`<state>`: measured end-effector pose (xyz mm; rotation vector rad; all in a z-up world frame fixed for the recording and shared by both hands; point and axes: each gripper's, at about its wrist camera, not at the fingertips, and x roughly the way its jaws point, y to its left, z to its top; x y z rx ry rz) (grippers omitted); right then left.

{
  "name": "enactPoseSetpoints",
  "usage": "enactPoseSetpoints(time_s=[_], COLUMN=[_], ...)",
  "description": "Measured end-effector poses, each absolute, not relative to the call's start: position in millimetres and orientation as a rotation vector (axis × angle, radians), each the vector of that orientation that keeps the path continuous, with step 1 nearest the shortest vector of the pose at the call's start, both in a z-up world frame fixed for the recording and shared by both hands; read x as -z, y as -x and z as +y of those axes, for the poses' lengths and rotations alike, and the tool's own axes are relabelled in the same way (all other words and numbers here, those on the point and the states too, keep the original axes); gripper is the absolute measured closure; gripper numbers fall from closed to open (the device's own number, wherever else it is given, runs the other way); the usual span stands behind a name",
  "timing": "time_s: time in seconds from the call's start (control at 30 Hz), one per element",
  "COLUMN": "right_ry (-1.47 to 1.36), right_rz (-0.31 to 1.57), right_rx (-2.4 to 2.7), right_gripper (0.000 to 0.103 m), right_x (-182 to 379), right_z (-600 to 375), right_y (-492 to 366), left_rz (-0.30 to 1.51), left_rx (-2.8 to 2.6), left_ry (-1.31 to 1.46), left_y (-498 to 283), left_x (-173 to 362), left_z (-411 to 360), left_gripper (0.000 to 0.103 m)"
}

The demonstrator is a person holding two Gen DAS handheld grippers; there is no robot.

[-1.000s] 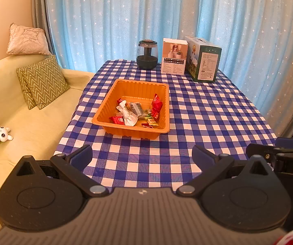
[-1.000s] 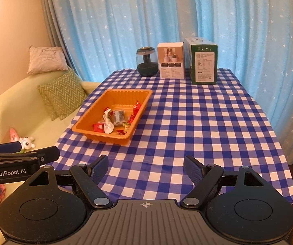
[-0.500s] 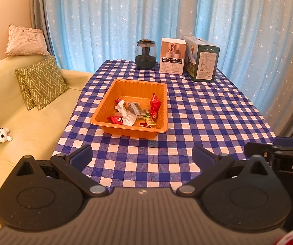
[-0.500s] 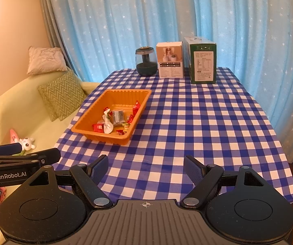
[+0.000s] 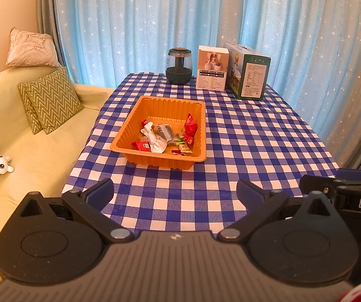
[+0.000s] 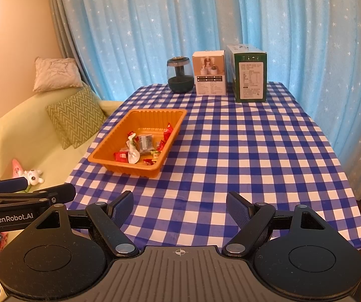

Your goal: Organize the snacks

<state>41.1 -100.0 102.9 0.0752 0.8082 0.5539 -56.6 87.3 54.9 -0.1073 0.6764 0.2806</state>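
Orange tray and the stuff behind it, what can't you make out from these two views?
- Orange tray: snack wrappers overlap, both views; labels too small, count unclear.
- White box and green box: print too small.
- Right tongs: cut off by the right edge in the left wrist view.

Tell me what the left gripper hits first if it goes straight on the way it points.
Probably the checked tablecloth short of the orange tray; the open left gripper is empty. Depth is uncertain.
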Motion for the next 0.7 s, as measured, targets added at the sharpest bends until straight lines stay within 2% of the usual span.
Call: enactPoseSetpoints(time_s=[0.7], right_ry=[-0.076], right_rz=[0.809], right_rx=[-0.555], right_gripper=[0.023], right_x=[-102.5], right_z=[-101.1], right_y=[-41.8], left_rz=[0.674], left_rx=[-0.279], left_ry=[0.114], left_y=[58.0], left_x=[-53.1], left_z=[87.1], left_gripper=[0.000])
